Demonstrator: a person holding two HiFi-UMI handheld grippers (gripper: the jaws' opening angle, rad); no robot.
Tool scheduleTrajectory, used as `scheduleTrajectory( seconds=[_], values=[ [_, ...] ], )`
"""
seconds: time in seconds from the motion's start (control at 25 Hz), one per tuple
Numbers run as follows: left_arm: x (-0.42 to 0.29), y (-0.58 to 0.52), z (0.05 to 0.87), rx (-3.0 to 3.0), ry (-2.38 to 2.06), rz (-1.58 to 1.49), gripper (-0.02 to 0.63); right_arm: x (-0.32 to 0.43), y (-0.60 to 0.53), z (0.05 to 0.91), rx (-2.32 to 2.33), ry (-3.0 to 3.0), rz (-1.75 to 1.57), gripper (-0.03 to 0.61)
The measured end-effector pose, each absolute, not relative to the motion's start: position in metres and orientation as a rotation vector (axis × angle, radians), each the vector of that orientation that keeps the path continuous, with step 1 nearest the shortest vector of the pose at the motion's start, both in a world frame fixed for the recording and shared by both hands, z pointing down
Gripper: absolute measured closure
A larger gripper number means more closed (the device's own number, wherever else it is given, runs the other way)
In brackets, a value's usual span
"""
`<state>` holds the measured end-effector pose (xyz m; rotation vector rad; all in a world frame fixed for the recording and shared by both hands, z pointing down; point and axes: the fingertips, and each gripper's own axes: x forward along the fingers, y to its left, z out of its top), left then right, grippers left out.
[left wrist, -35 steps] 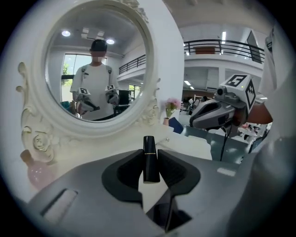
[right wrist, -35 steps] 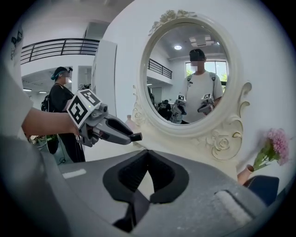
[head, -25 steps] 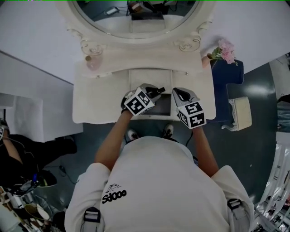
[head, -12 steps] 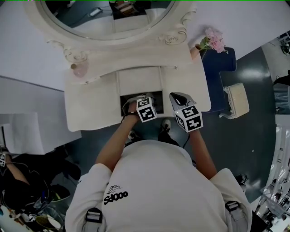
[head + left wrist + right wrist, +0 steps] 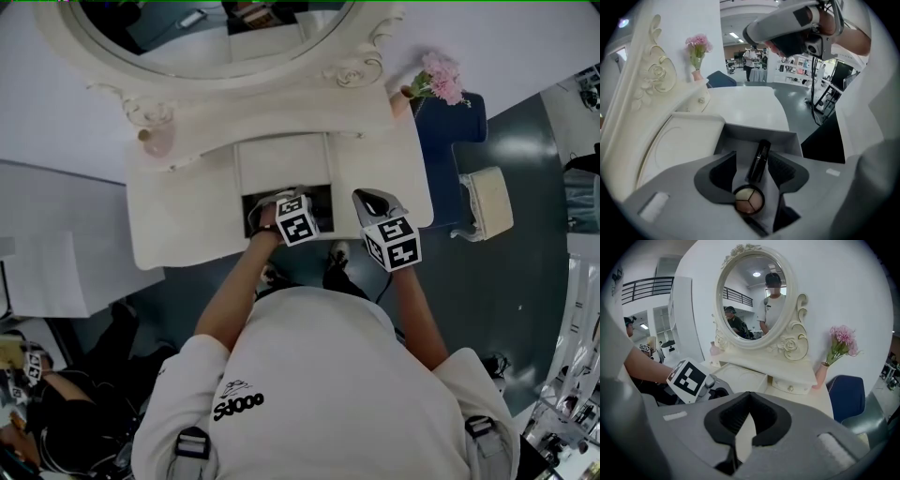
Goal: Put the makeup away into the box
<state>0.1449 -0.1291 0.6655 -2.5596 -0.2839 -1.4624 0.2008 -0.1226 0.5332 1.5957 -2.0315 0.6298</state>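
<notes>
A black makeup tube (image 5: pixel 759 161) lies on the floor of the open box (image 5: pixel 754 133) set into the white vanity table (image 5: pixel 187 220). Just below the tube in the left gripper view sits a round eyeshadow compact (image 5: pixel 749 199). My left gripper (image 5: pixel 752 164) points steeply down into the box (image 5: pixel 323 199). Its jaws are opening, with the tube lying between them and the pads off it. In the head view the left gripper (image 5: pixel 281 208) hides most of the box. My right gripper (image 5: pixel 372 199) hovers beside the box over the table's right part, shut and empty (image 5: pixel 749 397).
An oval mirror (image 5: pixel 752 291) stands at the back of the table. A pink flower vase (image 5: pixel 433 80) is at the back right and a pink bottle (image 5: pixel 159 141) at the back left. A small drawer knob (image 5: pixel 790 387), a blue chair (image 5: pixel 459 141) and a stool (image 5: pixel 487 202) are to the right.
My left gripper has sunk from above the table into the box, taking the black tube down with it. The right gripper has drifted a little.
</notes>
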Motion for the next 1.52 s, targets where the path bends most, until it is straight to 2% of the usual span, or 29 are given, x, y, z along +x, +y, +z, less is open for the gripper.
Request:
scheduleTrajectory(
  seconds=[0.2, 0.28, 0.36, 0.44, 0.48, 0.96, 1.24, 1.52],
  values=[
    [0.135, -0.143, 0.653, -2.677, -0.216, -1.423, 0.376, 0.197, -0.135, 0.534, 1.565, -2.052, 0.614, 0.577],
    [0.128, -0.151, 0.642, -2.717, -0.182, -1.391, 0.394, 0.194, -0.144, 0.531, 1.543, -2.071, 0.59, 0.577],
    [0.121, -0.165, 0.623, -2.76, -0.102, -1.345, 0.47, 0.192, -0.155, 0.524, 1.521, -2.094, 0.553, 0.577],
    [0.112, -0.186, 0.601, -2.795, 0.04, -1.289, 0.573, 0.189, -0.169, 0.514, 1.505, -2.12, 0.506, 0.577],
    [0.107, -0.198, 0.589, -2.814, 0.117, -1.257, 0.595, 0.188, -0.177, 0.508, 1.498, -2.132, 0.477, 0.577],
    [0.003, -0.3, 0.415, -2.966, 0.98, -0.569, 0.595, 0.13, -0.258, 0.412, 1.369, -2.261, 0.041, 0.577],
    [-0.05, -0.304, 0.337, -2.799, 1.151, -0.372, 0.595, 0.108, -0.277, 0.362, 1.361, -2.321, -0.11, 0.577],
    [-0.07, -0.291, 0.282, -2.684, 1.19, -0.284, 0.595, 0.082, -0.273, 0.308, 1.338, -2.4, -0.248, 0.577]
  ],
)
